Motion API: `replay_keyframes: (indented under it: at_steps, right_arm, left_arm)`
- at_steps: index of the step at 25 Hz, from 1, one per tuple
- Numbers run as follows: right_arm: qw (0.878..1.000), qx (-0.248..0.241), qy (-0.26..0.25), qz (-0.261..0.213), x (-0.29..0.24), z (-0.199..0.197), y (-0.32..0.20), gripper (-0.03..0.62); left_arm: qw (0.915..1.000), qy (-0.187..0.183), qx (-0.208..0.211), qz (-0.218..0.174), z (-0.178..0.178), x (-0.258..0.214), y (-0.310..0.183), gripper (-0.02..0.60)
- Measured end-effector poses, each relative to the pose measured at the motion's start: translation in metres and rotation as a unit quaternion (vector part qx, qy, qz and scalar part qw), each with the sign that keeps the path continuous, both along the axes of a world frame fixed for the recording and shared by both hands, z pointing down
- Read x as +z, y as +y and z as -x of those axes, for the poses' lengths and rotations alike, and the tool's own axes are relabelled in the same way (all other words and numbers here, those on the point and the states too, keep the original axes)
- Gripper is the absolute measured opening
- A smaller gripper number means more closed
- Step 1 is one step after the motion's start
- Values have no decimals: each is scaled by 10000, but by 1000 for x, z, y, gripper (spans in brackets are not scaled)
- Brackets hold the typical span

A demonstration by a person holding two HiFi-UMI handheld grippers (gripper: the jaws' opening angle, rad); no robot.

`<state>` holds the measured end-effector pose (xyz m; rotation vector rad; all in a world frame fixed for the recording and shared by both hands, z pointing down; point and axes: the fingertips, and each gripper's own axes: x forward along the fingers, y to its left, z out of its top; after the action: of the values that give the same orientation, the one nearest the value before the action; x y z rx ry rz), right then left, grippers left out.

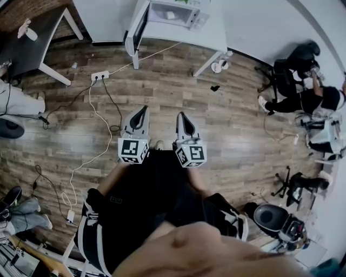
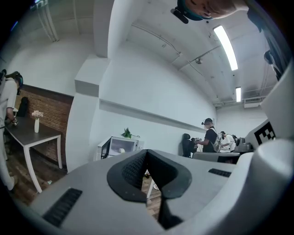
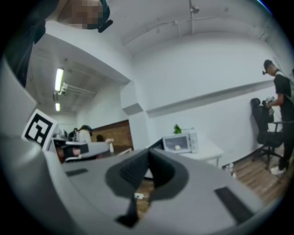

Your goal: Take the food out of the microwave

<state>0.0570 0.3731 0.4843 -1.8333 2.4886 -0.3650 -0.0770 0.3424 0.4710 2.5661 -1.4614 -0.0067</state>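
The white microwave [image 1: 172,13] stands on a white table [image 1: 184,37] far ahead across the room, its door [image 1: 135,28] swung open to the left. A small pale food item [image 1: 170,15] sits inside it. Both gripper views also show the microwave [image 2: 120,147] [image 3: 179,142] in the distance, with the pale food [image 2: 121,149] [image 3: 177,147] in its cavity. My left gripper [image 1: 141,110] [image 2: 146,153] and right gripper [image 1: 181,116] [image 3: 148,153] are held side by side in front of the body, roughly level and pointing toward the microwave. The jaws of both are closed together, with nothing between them.
A power strip [image 1: 100,76] and long cables [image 1: 92,162] lie on the wooden floor between me and the table. A dark table [image 1: 32,43] stands at the far left. People sit among office chairs [image 1: 308,97] at the right. Small items [image 1: 219,66] lie by the table leg.
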Motion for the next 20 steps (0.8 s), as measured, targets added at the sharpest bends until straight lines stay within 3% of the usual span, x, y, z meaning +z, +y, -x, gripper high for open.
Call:
replay_keyframes:
  at_steps: [11, 20]
  right_arm:
    - [10000, -28, -15, 75, 0, 17, 1, 31]
    - [9998, 69, 103, 150, 6, 43, -15, 32]
  left_arm:
    - [10000, 62, -9, 43, 17, 1, 6, 32]
    - [9999, 91, -13, 111, 51, 10, -1, 32]
